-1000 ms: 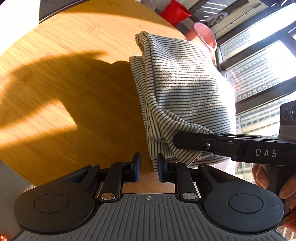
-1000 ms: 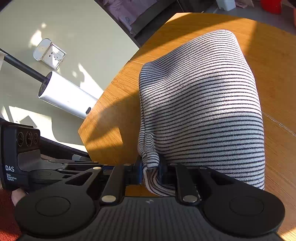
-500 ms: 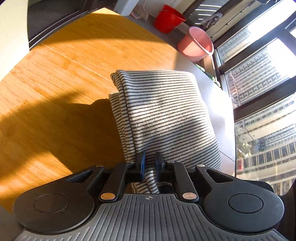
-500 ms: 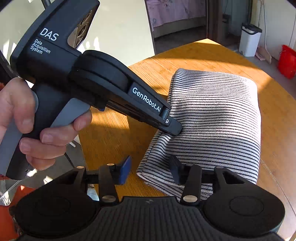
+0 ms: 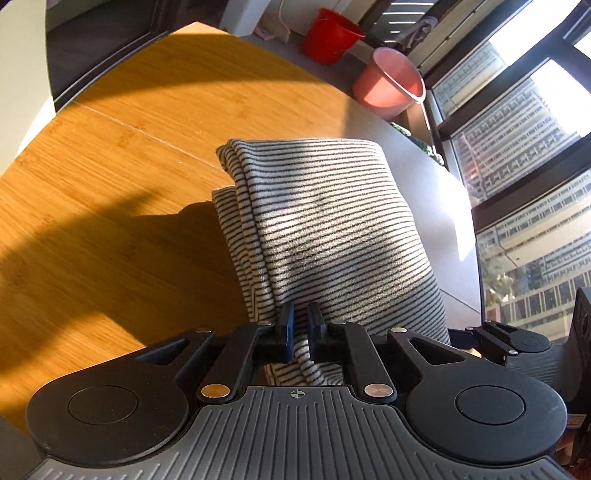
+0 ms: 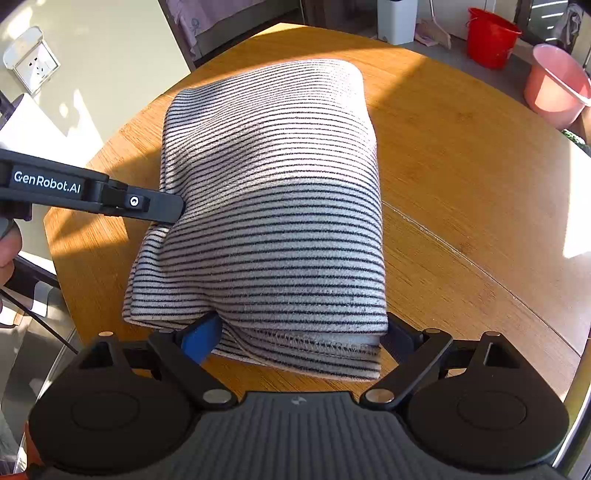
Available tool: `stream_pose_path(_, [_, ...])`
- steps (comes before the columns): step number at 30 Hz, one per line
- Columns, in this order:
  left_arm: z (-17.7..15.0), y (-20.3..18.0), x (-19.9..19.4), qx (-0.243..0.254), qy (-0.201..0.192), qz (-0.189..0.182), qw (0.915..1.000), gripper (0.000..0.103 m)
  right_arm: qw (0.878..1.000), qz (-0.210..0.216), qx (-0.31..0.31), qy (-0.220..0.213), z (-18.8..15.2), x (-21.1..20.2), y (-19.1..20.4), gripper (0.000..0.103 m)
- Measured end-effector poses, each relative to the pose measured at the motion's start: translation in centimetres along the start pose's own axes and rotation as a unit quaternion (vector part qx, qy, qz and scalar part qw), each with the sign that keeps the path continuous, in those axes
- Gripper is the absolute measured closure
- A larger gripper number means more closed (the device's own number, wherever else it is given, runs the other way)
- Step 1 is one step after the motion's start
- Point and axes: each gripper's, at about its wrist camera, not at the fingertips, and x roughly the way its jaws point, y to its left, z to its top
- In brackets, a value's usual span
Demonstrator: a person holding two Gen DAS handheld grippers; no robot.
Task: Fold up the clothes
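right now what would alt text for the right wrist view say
A folded black-and-white striped garment lies on a round wooden table, its near hem between the right gripper's opening jaws. The left gripper pinches its left edge; red bucket and pink bucket stand beyond.

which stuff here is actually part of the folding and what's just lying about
Job:
striped garment
left gripper, shut on its edge
right gripper, jaws opening around its hem
wooden table

Lying about:
red bucket
pink bucket
white bin

I see the folded garment point(image 6: 273, 206) lying on the table point(image 6: 461, 184), two buckets point(image 6: 491, 37) on the floor beyond.
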Motion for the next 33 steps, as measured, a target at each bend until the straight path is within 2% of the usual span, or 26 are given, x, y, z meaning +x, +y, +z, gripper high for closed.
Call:
stream_pose_path(1, [-0.1,0.1,0.0,0.000,-0.001,0.000,1.0000,0.092,1.000,-0.007,-0.024,0.004,-0.2,0.2,0.8,0.011])
stream_pose_path(4, [-0.3,0.6,-0.1,-0.002,-0.002,-0.001,1.0000,0.092,0.999,0.013,-0.046,-0.010,-0.2,-1.6,0.9,0.011])
stream_pose_path(5, [-0.4,0.8,-0.1,-0.005,-0.002,-0.002,1.0000,0.093,0.999,0.032,-0.031,-0.019,0.2,-2.6,0.2,0.011])
stream_pose_path(7, [-0.5,1.2,-0.3,-0.013,-0.003,-0.008,0.9999,0.094,0.996,0.074,0.016,-0.046,1.7,-4.7,-1.8,0.011])
stream_pose_path(10, [-0.5,1.5,-0.3,-0.021,-0.003,-0.012,0.9997,0.096,0.980,0.126,0.123,-0.088,4.8,-6.4,-5.5,0.003])
stream_pose_path(11, [-0.5,1.4,-0.3,-0.021,-0.002,-0.011,0.9997,0.096,0.975,0.137,0.151,-0.086,5.8,-5.4,-6.4,0.001])
stream_pose_path(14, [-0.3,1.2,-0.2,-0.018,0.000,-0.008,0.9998,0.096,0.955,0.168,0.231,-0.079,8.6,-2.2,-9.1,0.002])
stream_pose_path(16, [-0.2,1.3,-0.3,-0.016,0.002,-0.009,0.9998,0.096,0.949,0.183,0.252,-0.054,9.0,0.6,-9.3,0.013])
stream_pose_path(17, [-0.2,1.3,-0.2,-0.014,0.002,-0.009,0.9999,0.096,0.948,0.190,0.251,-0.041,8.8,2.0,-8.8,0.022])
stream_pose_path(20, [-0.2,1.3,-0.1,-0.006,0.005,-0.007,0.9999,0.096,0.967,0.156,0.198,-0.041,8.2,2.7,-6.4,0.024])
stream_pose_path(23, [-0.1,1.2,0.0,0.006,0.008,0.007,0.9999,0.096,0.976,0.143,0.153,-0.069,7.8,0.1,-4.0,0.030])
stream_pose_path(25, [-0.3,1.3,0.0,0.015,0.011,0.028,0.9994,0.097,0.976,0.163,0.111,-0.092,7.5,-2.2,-2.5,0.032])
stream_pose_path(28, [-0.5,2.0,-0.1,0.012,0.014,0.048,0.9987,0.098,0.980,0.157,0.079,-0.092,7.3,-3.2,-1.4,0.034])
stream_pose_path(29, [-0.6,2.2,-0.1,0.010,0.015,0.060,0.9980,0.084,0.985,0.133,0.076,-0.084,7.2,-2.6,-1.6,0.034])
stream_pose_path(30, [-0.7,2.4,-0.2,0.005,0.011,0.066,0.9978,0.058,0.988,0.110,0.082,-0.077,7.3,-1.8,-2.0,0.034])
stream_pose_path(31, [-0.7,2.7,-0.4,-0.001,0.007,0.069,0.9976,0.051,0.988,0.093,0.097,-0.073,7.4,-1.4,-2.6,0.034])
stream_pose_path(33, [-0.7,3.0,-0.9,-0.028,0.002,0.031,0.9991,0.054,0.985,0.082,0.121,-0.086,7.2,-1.7,-3.9,0.034])
